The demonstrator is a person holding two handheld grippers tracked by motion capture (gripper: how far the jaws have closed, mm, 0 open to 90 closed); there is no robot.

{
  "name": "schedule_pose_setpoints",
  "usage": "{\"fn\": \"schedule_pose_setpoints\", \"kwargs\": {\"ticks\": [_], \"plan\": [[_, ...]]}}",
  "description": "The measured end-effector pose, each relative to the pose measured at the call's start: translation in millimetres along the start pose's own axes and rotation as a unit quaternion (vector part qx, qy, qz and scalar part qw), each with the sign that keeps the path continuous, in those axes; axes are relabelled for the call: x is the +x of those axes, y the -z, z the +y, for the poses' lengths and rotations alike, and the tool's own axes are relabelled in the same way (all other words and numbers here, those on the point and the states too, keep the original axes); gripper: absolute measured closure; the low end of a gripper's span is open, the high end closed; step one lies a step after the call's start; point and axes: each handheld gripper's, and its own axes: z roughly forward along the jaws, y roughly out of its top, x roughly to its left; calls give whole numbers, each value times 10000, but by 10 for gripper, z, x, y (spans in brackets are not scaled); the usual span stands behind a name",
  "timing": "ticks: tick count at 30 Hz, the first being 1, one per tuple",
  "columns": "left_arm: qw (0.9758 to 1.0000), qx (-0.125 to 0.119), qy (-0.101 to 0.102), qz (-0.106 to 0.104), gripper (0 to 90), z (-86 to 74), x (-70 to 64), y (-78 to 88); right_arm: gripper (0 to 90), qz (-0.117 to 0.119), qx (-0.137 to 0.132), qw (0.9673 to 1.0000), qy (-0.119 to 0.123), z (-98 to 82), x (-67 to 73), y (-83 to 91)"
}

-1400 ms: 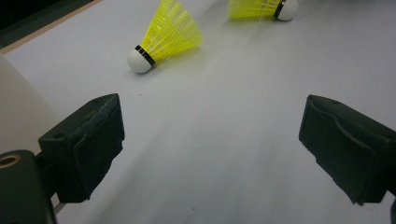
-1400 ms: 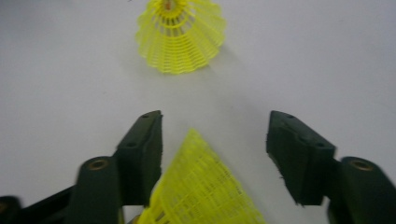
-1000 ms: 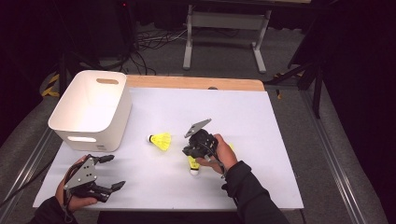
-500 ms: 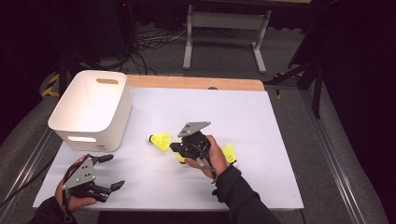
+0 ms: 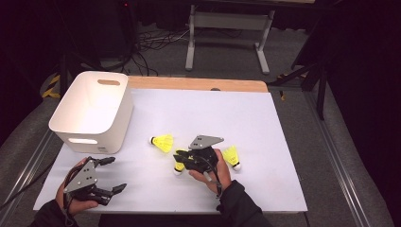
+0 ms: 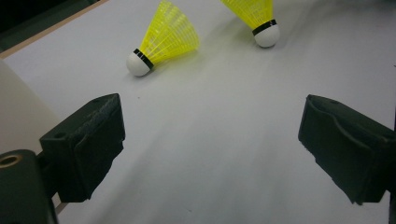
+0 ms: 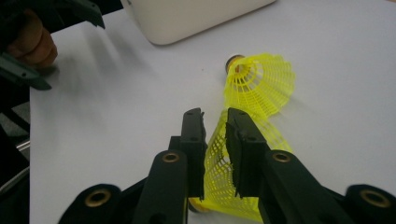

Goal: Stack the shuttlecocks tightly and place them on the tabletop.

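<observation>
The white bin (image 5: 94, 111) holds nothing visible. The right gripper (image 7: 215, 122), jaws just easing apart, straddles a yellow shuttlecock (image 7: 219, 172); the left gripper (image 6: 210, 135) is spread wide.

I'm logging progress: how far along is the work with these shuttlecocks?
Done: nothing evident; the white bin's visible inside looks bare. In hand: the right gripper has the middle shuttlecock's skirt between its jaws, which have just been opening, so the grip is uncertain. Left to do: the left shuttlecock and the right shuttlecock lie on the table; the left gripper waits open.
</observation>
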Motion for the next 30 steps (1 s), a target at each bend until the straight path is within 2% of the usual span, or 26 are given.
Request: {"fn": "schedule_pose_setpoints", "kwargs": {"ticks": [5,12,19,23,27,30], "plan": [[10000,-8,14,5,79,-2,0,0,678,52,192,9998,-30,-119,-30,110],[10000,-9,0,-1,78,-7,12,0,584,110,497,9987,70,-278,-69,213],[10000,5,-6,-10,79,-7,5,-5,552,113,736,9969,245,-417,-101,246],[10000,26,-30,-20,80,-9,9,-9,612,143,807,9960,350,-476,-95,265],[10000,14,-1,1,80,-13,16,-6,782,126,833,9954,464,-506,-82,268],[10000,-8,27,-1,80,-23,29,-2,860,204,808,9951,531,-503,-68,272]]}}
